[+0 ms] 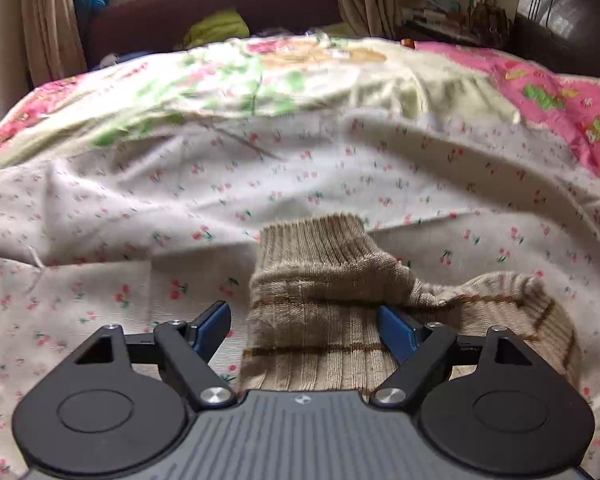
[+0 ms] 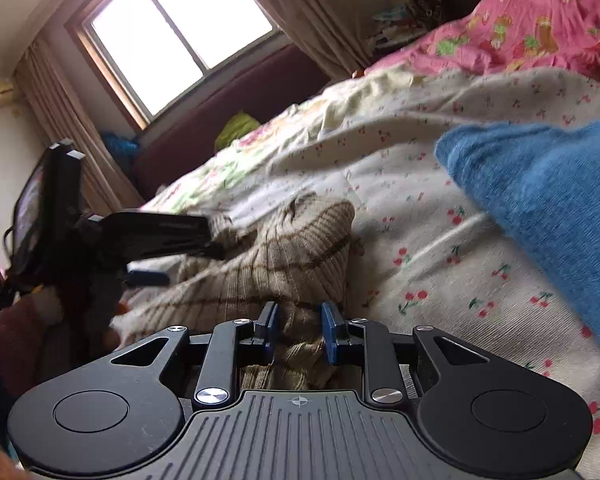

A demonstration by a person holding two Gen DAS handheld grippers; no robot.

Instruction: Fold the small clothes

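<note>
A beige ribbed knit garment [image 1: 320, 300] with thin brown stripes lies crumpled on the cherry-print sheet [image 1: 100, 300]. My left gripper [image 1: 305, 322] stands wide open just above it. The cloth runs up between its blue pads [image 1: 214, 322] and spreads out past the right one. In the right wrist view the same garment [image 2: 284, 248] lies ahead, and a bunched fold of it sits between the narrowly parted pads of my right gripper [image 2: 300, 326], which looks open. The left gripper [image 2: 192, 260] shows over the garment's left part.
A blue knit piece [image 2: 540, 208] lies on the sheet at the right. A pink floral quilt [image 1: 560, 92] covers the far side of the bed. Beyond it are a dark red sofa [image 1: 220, 4], curtains and a window. A hand and dark red sleeve [image 2: 16, 332] hold the left gripper.
</note>
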